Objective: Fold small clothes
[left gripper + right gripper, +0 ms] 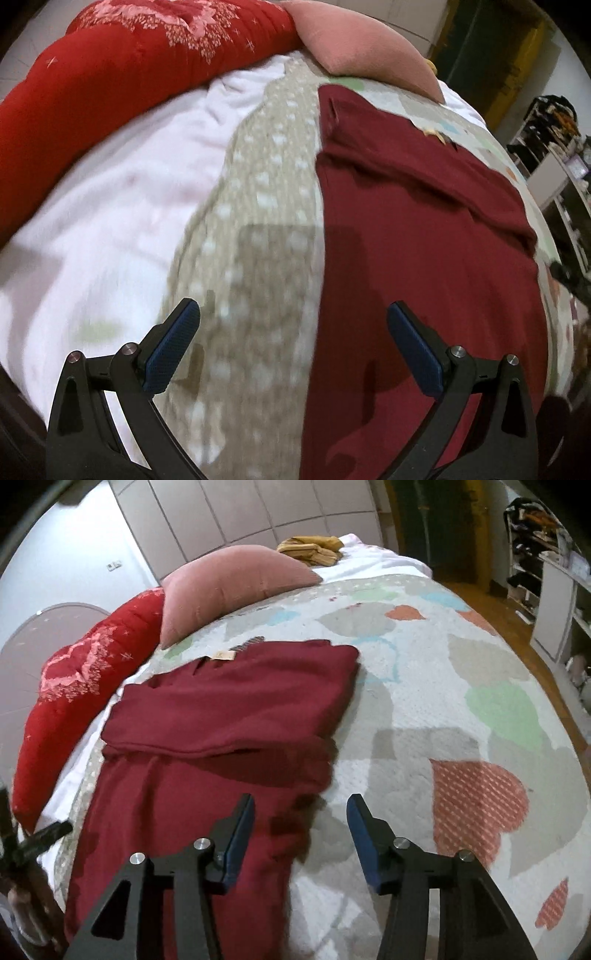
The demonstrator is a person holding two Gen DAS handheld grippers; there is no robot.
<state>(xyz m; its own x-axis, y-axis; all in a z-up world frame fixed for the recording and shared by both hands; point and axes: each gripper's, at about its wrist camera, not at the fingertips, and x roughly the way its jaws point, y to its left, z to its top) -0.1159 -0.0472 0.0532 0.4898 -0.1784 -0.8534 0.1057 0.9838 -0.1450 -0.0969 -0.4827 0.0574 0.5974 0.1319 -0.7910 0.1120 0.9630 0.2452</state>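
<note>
Above the quilt (424, 672) both claws tilt steeply down; left claw (293, 312) wide, right claw (301, 805) parted, empty, over the maroon garment (229, 709).

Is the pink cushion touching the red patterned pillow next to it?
Touching. In the right wrist view the pink cushion presses against the top end of the red patterned pillow, with no gap between them.

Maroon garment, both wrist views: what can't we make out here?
- Maroon garment: its near end is cut off by the bottom edge and hidden behind the right gripper; the garment type is unclear.
- Tag at its far end: too small to read.
- Left wrist view: the bedspread pattern is motion-blurred; the left gripper covers the near bed.
- Yellow-brown bundle: too far away to identify.
</note>
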